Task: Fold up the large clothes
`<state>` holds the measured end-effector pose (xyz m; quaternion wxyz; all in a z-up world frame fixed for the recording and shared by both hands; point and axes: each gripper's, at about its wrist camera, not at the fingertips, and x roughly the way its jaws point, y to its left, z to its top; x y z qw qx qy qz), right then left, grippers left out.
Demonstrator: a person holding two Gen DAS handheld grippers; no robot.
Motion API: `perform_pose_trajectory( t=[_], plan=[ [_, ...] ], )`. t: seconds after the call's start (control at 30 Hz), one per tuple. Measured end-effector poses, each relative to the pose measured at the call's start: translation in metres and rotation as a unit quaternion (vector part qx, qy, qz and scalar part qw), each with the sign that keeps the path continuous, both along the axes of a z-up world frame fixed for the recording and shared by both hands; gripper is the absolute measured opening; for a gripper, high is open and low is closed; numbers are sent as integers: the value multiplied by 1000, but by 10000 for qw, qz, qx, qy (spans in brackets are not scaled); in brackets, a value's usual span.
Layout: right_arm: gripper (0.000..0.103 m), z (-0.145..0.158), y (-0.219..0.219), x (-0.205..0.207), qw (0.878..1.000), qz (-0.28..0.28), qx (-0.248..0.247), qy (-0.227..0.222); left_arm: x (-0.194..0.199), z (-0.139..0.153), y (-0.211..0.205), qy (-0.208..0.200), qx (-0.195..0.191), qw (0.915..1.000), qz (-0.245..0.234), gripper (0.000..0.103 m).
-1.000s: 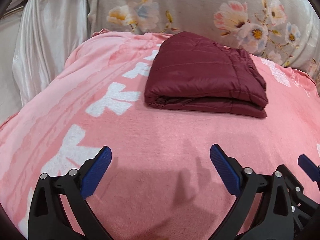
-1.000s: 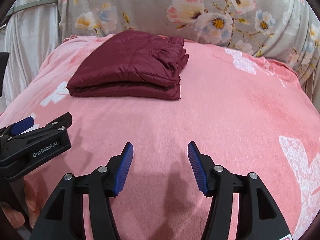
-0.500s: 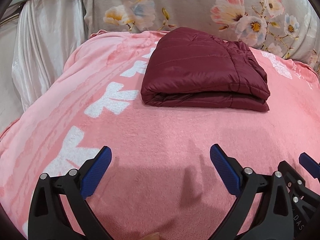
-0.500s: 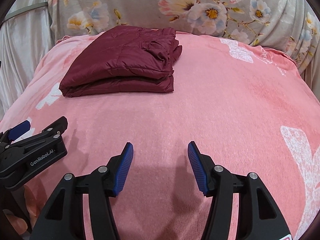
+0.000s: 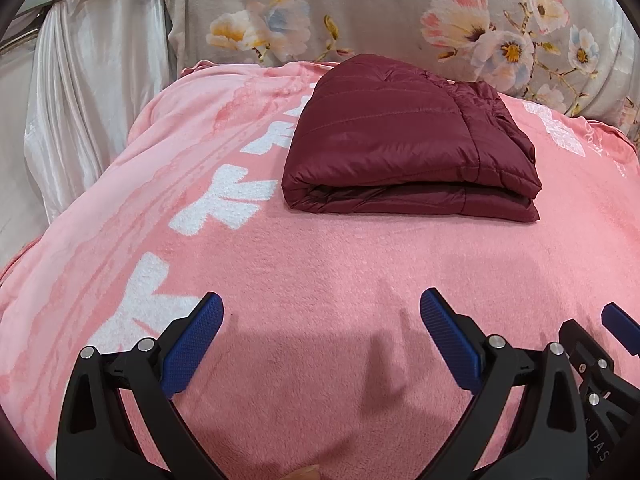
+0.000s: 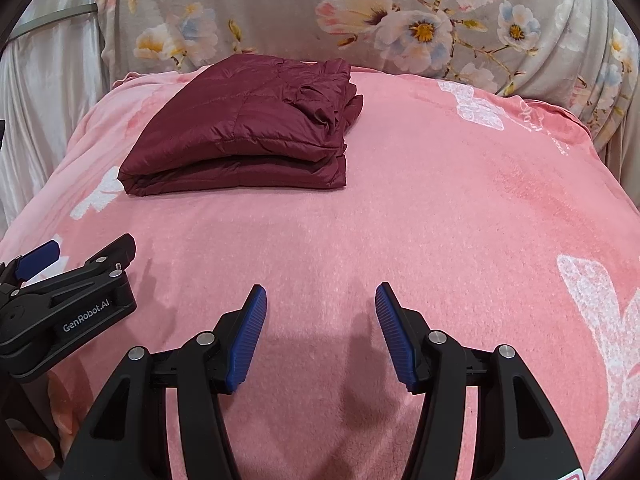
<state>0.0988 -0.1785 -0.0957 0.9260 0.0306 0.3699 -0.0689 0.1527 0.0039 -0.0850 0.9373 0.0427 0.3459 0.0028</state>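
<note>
Maroon jacket (image 5: 408, 148): lying folded at 12 o'clock; left gripper (image 5: 320, 344), right gripper (image 6: 320, 336) hovering released; folding seemingly finishing, nothing left needing grasping.

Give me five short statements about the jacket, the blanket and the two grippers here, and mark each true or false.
1. The maroon jacket lies folded on the pink blanket. True.
2. The left gripper is shut on the jacket. False: it is open, holding nothing.
3. The right gripper is open. True.
4. The jacket hangs off the blanket's edge. False: it rests fully on it.
5. A floral fabric lies behind the blanket. True.
</note>
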Motion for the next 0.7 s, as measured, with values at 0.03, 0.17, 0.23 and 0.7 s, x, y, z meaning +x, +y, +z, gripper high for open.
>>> perform_pose_trajectory(
  t=[0.03, 0.17, 0.23, 0.7],
  plan=[
    [56, 0, 0, 0, 10000, -4, -3, 2, 0, 0, 0, 0, 2, 10000, 3, 97],
    [56, 0, 0, 0, 10000, -7, -7, -2, 0, 0, 0, -4, 3, 10000, 0, 97],
    [56, 0, 0, 0, 10000, -3, -1, -3, 0, 0, 0, -6, 8, 10000, 0, 97],
    [56, 0, 0, 0, 10000, -7, -18, 1, 0, 2, 0, -62, 101, 9999, 3, 97]
  ],
)
